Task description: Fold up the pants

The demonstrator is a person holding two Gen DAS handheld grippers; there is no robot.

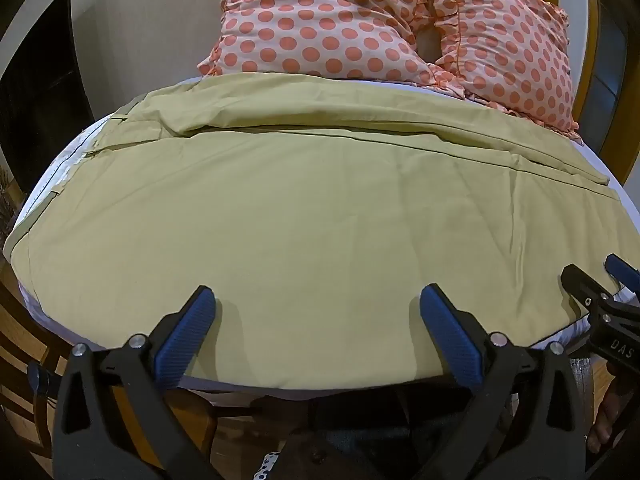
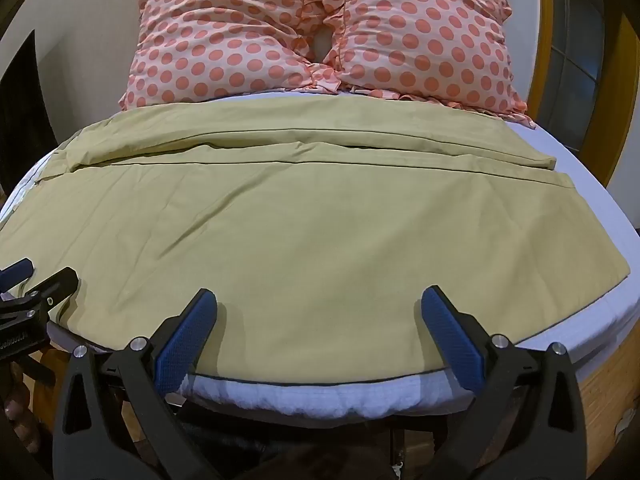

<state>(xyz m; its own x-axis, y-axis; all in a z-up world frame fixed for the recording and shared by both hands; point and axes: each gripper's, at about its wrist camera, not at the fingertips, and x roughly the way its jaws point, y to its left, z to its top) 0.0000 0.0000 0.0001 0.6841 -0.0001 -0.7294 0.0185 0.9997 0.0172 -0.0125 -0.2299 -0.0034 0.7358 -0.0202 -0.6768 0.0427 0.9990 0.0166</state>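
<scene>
Khaki-yellow pants lie spread flat across the bed, waistband at the left, leg ends at the right; they also show in the right wrist view. One leg lies folded along the far side. My left gripper is open and empty, hovering over the near edge of the pants. My right gripper is open and empty over the near edge further right. The right gripper's fingers show at the right edge of the left wrist view; the left gripper's fingers show at the left edge of the right wrist view.
Two pink pillows with orange dots lean at the head of the bed. The white mattress edge runs under the pants. A wooden bed frame and wooden floor lie below. A yellow door frame stands at right.
</scene>
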